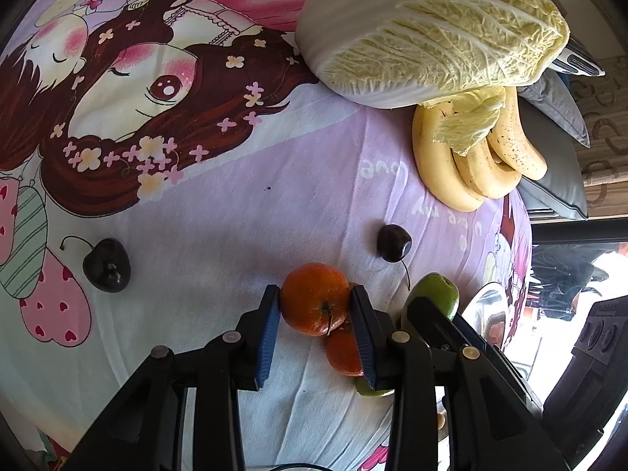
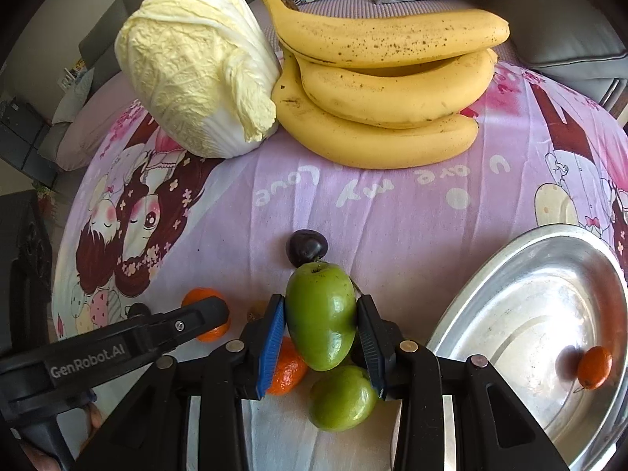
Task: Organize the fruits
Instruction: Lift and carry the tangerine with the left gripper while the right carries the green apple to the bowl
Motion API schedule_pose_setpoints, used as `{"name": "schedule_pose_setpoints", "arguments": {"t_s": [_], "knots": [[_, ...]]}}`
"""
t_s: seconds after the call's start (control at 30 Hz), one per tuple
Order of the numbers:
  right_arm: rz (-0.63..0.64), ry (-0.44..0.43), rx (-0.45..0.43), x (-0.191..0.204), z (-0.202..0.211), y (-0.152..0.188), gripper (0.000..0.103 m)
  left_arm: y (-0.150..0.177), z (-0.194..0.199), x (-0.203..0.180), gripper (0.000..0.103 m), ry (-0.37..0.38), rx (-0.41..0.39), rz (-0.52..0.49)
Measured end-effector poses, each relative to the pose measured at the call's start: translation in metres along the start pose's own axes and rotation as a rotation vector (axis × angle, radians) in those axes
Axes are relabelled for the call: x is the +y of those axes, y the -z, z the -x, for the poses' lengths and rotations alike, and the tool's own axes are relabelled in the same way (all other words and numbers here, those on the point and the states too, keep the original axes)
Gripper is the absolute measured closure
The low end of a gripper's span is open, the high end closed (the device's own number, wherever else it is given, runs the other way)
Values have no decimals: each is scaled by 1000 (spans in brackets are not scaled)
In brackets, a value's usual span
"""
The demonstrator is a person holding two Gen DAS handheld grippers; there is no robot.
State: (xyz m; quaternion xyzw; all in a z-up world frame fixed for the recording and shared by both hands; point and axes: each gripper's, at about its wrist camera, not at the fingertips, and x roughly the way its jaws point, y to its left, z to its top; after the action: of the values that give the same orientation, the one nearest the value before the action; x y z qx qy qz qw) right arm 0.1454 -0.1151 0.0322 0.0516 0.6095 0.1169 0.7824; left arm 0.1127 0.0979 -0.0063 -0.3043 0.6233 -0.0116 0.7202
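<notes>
My left gripper (image 1: 314,294) is shut on a tangerine (image 1: 314,298) that sits on the cartoon-print cloth. A smaller orange fruit (image 1: 343,353) lies just under it. My right gripper (image 2: 321,302) is shut on a green oval fruit (image 2: 322,314), held over a second green fruit (image 2: 341,396) and an orange fruit (image 2: 288,373). A dark cherry (image 2: 307,247) lies just beyond the held green fruit. Another cherry (image 1: 106,265) lies far to the left. At the right, a metal tray (image 2: 510,274) holds one small orange fruit (image 2: 594,367).
A bunch of bananas (image 2: 384,90) and a napa cabbage (image 2: 196,66) lie at the far side of the cloth. Grey cushions (image 2: 549,39) sit behind them. The left gripper's black housing (image 2: 117,345) reaches in beside the right one.
</notes>
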Motion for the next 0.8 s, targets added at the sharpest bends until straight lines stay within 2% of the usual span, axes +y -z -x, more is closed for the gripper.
{"name": "schedule_pose_setpoints", "arguments": {"t_s": [0.3, 0.4, 0.67, 0.8], "knots": [[-34, 4, -5, -9, 13, 1, 63, 2, 8, -21, 66, 6, -23, -57], [-65, 30, -6, -20, 19, -1, 63, 3, 9, -30, 66, 10, -22, -81], [-191, 86, -24, -72, 38, -13, 63, 16, 3, -70, 66, 29, -2, -179], [-265, 107, -43, -104, 46, 2, 63, 25, -5, -94, 66, 37, 22, -232]]}}
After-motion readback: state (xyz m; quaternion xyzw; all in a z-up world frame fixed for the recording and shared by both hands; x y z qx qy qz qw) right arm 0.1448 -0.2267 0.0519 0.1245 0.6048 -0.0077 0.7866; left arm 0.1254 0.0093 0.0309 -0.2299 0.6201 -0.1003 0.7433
